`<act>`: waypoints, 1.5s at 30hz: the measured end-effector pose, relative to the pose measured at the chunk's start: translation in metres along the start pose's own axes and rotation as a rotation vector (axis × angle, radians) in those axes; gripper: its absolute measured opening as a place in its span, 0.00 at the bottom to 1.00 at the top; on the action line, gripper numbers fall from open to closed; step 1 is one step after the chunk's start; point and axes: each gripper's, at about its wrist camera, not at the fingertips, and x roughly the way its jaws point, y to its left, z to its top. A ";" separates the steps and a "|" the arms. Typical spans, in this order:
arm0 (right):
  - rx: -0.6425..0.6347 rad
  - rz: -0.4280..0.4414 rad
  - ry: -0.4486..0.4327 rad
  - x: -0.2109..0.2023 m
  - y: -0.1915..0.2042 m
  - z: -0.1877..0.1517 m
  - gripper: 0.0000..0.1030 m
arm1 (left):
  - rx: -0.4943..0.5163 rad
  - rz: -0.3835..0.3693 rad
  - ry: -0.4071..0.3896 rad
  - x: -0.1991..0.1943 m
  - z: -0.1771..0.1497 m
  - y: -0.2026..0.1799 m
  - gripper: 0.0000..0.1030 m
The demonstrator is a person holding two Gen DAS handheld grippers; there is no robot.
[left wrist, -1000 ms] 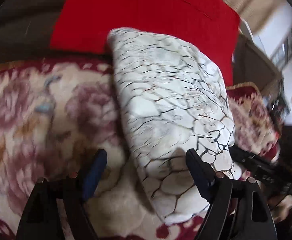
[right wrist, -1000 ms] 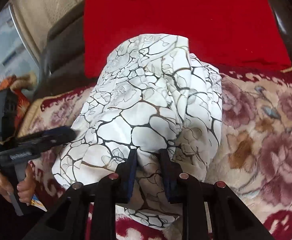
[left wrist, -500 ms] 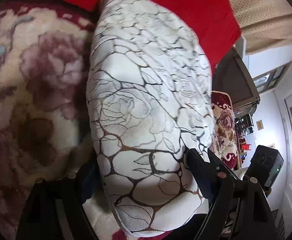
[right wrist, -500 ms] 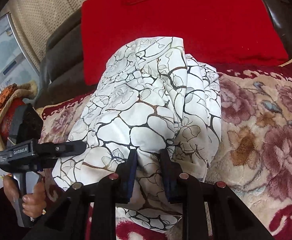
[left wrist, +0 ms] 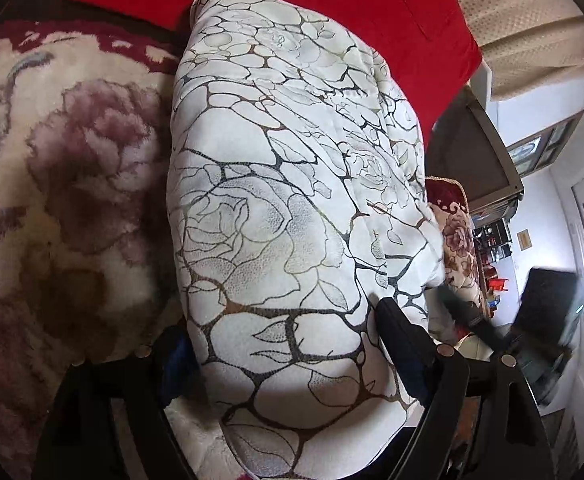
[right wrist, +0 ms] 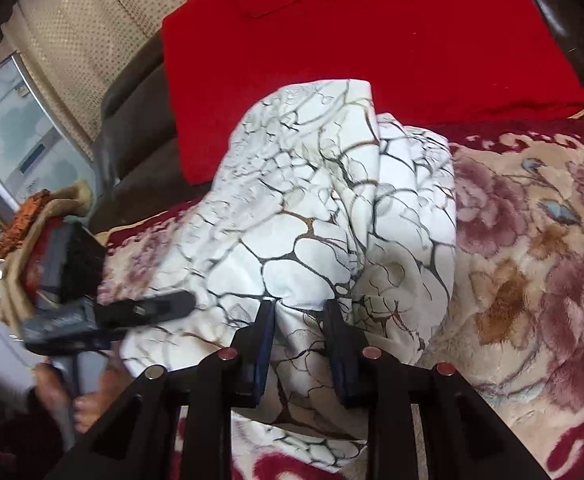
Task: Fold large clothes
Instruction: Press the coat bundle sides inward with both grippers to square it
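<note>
A white garment [left wrist: 284, 200] with a dark vein-and-rose print lies bundled on a floral blanket [left wrist: 72, 200]. My left gripper [left wrist: 282, 322] is open wide and straddles the bundle's near end, one finger on each side. The left finger is partly hidden behind the cloth. In the right wrist view, my right gripper [right wrist: 299, 312] pinches a gathered fold of the garment [right wrist: 311, 220] at its near edge, and its jaws are opening slightly. The left gripper [right wrist: 148, 312] shows there at the bundle's left side, held by a hand [right wrist: 80, 392].
A red cushion [left wrist: 331, 12] [right wrist: 371, 60] leans on a dark sofa back behind the bundle. The floral blanket [right wrist: 531, 260] spreads to the right. Beige curtain [right wrist: 72, 40] and a window stand at the left, with room furniture beyond the sofa's end.
My left gripper swung in over the bundle, which now fills the gap between its fingers. The gap between the right gripper's fingers has widened a little, with the fold still in it.
</note>
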 end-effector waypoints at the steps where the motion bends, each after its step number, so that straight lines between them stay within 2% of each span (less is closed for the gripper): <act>1: -0.001 0.015 -0.020 -0.006 0.000 0.009 0.28 | 0.001 -0.003 0.004 0.001 -0.001 -0.001 0.83; 2: 0.002 0.027 -0.045 -0.011 -0.001 0.017 0.28 | 0.004 -0.002 0.007 0.002 0.000 -0.002 0.83; 4: 0.015 0.053 -0.097 -0.018 -0.004 0.044 0.35 | 0.010 0.001 0.009 0.002 -0.002 -0.002 0.83; 6: 0.020 0.023 -0.136 -0.014 -0.006 0.073 0.64 | 0.016 0.007 0.009 0.007 -0.004 -0.007 0.83; 9: 0.028 0.031 -0.109 0.015 -0.005 0.113 0.64 | 0.019 0.011 0.014 0.013 -0.001 -0.012 0.83; 11: 0.003 -0.003 -0.073 0.043 0.000 0.133 0.62 | 0.023 0.017 0.019 0.014 0.002 -0.013 0.83; 13: -0.010 -0.087 0.004 0.082 -0.004 0.142 0.55 | 0.026 0.020 0.021 0.016 0.004 -0.014 0.83; 14: 0.008 -0.153 0.075 0.107 -0.016 0.141 0.42 | 0.029 0.021 0.020 0.016 0.004 -0.015 0.83; 15: 0.037 -0.188 0.124 0.126 -0.030 0.138 0.37 | 0.034 0.025 0.015 0.016 0.005 -0.016 0.83; 17: 0.108 -0.148 0.104 0.133 -0.049 0.134 0.36 | 0.050 0.037 0.013 0.014 0.005 -0.016 0.84; 20: 0.150 -0.132 0.064 0.116 -0.049 0.131 0.34 | 0.052 0.047 0.012 0.011 0.005 -0.014 0.88; 23: 0.152 -0.107 -0.003 0.085 -0.043 0.115 0.36 | 0.093 0.110 -0.011 0.003 0.003 -0.022 0.88; 25: 0.168 -0.058 -0.068 0.055 -0.038 0.101 0.37 | 0.126 0.157 -0.042 -0.007 0.001 -0.028 0.88; 27: 0.121 -0.052 -0.108 0.028 -0.024 0.084 0.38 | 0.189 0.240 -0.112 -0.022 -0.001 -0.038 0.88; 30: 0.027 -0.048 -0.120 -0.006 0.006 0.055 0.38 | 0.260 0.360 -0.197 -0.036 -0.004 -0.048 0.88; 33: -0.041 -0.044 -0.123 -0.026 0.031 0.030 0.38 | 0.279 0.427 -0.229 -0.041 -0.006 -0.050 0.88; 36: -0.062 -0.111 -0.035 -0.016 0.028 -0.001 0.38 | 0.293 0.479 -0.240 -0.043 -0.010 -0.047 0.88; 38: -0.049 -0.169 0.026 0.011 0.011 -0.020 0.37 | 0.299 0.491 -0.234 -0.038 -0.012 -0.041 0.88; 40: -0.007 -0.120 -0.036 0.009 0.000 -0.028 0.38 | 0.301 0.493 -0.239 -0.038 -0.013 -0.040 0.88; 45: -0.010 -0.125 -0.031 0.006 0.006 -0.027 0.38 | 0.308 0.517 -0.254 -0.042 -0.007 -0.038 0.88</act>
